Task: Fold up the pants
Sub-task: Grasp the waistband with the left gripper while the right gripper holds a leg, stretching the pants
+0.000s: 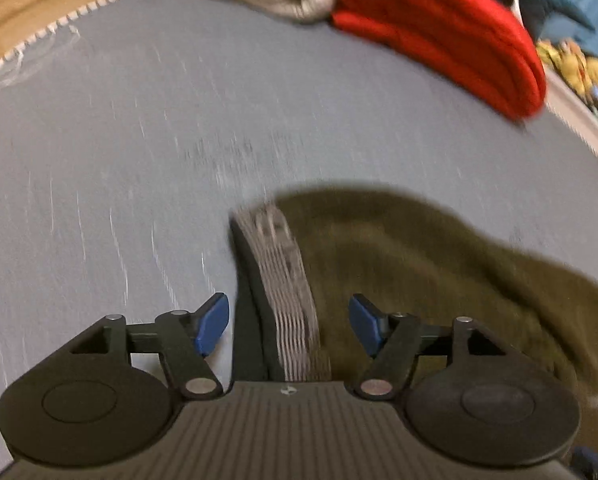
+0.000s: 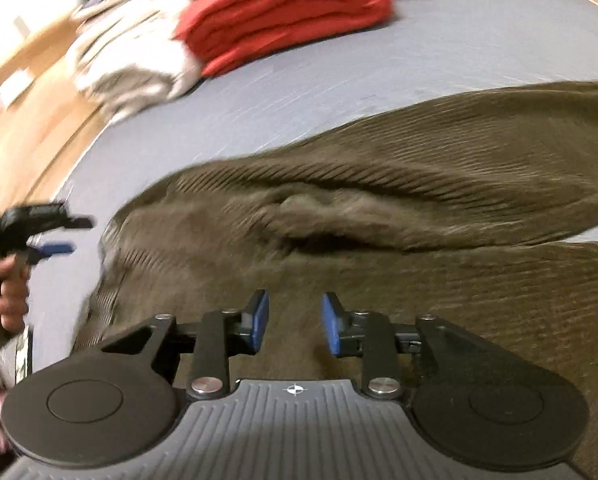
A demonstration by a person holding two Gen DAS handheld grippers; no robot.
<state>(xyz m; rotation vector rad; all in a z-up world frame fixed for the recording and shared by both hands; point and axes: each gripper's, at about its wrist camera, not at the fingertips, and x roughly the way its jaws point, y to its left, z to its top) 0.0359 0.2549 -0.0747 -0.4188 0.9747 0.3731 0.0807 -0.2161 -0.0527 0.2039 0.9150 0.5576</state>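
With both the left claw and right claw spread and gripping nothing, the olive pants beneath them could slump out of fold.

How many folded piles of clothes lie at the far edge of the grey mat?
2. The red pile lies at the far edge; the pale grey-and-white pile lies touching it, on its left in the right wrist view. More may be hidden beyond the picture's edge.
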